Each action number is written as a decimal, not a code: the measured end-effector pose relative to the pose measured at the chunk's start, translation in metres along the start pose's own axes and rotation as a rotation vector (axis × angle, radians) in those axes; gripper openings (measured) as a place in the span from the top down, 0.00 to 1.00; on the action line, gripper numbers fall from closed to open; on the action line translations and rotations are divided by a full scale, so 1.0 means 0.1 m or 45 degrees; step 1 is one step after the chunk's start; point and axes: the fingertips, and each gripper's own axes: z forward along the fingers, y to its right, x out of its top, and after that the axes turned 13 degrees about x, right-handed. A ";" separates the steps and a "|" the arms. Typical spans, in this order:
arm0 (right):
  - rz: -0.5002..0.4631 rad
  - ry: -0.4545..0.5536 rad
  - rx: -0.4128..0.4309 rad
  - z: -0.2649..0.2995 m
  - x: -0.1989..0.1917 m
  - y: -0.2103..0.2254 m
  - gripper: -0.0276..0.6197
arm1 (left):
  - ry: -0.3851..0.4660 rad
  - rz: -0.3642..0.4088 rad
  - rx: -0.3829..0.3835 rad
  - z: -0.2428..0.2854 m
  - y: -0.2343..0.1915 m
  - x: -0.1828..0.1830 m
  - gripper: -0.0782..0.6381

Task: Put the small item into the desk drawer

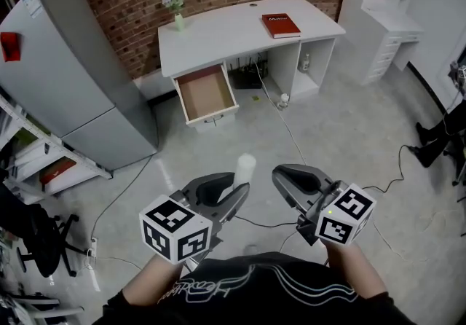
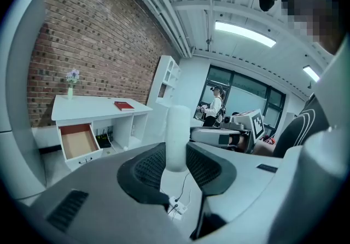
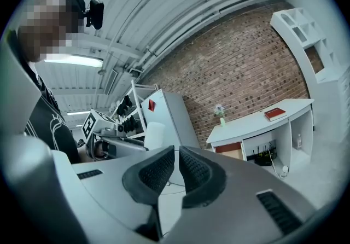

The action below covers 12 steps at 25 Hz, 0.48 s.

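Observation:
A small white cylinder [image 1: 246, 165] stands upright between the jaws of my left gripper [image 1: 237, 186], which is shut on its lower end. In the left gripper view the cylinder [image 2: 176, 136] rises above the dark pads. My right gripper [image 1: 280, 174] hangs beside it at the same height, its jaws together with nothing between them [image 3: 176, 152]. Far ahead across the floor stands the white desk [image 1: 218, 32]. Its wooden drawer [image 1: 206, 94] is pulled out and looks bare inside. Both grippers are well short of the desk.
A red book [image 1: 280, 25] and a vase of flowers [image 1: 175, 6] sit on the desk. A grey fridge [image 1: 80, 76] stands at the left and white shelving [image 1: 386, 17] at the right. Cables [image 1: 291, 134] run over the floor. A person [image 2: 213, 106] stands far back.

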 end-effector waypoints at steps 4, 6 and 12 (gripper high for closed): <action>-0.005 0.003 -0.001 -0.09 0.08 0.20 0.87 | 0.002 0.003 0.006 0.21 0.00 0.09 0.70; -0.006 0.010 -0.001 -0.10 0.09 0.27 0.87 | 0.000 0.004 0.008 0.28 -0.03 0.09 0.70; -0.005 0.003 0.011 -0.01 0.04 0.37 0.87 | 0.000 -0.005 0.005 0.36 -0.14 0.03 0.70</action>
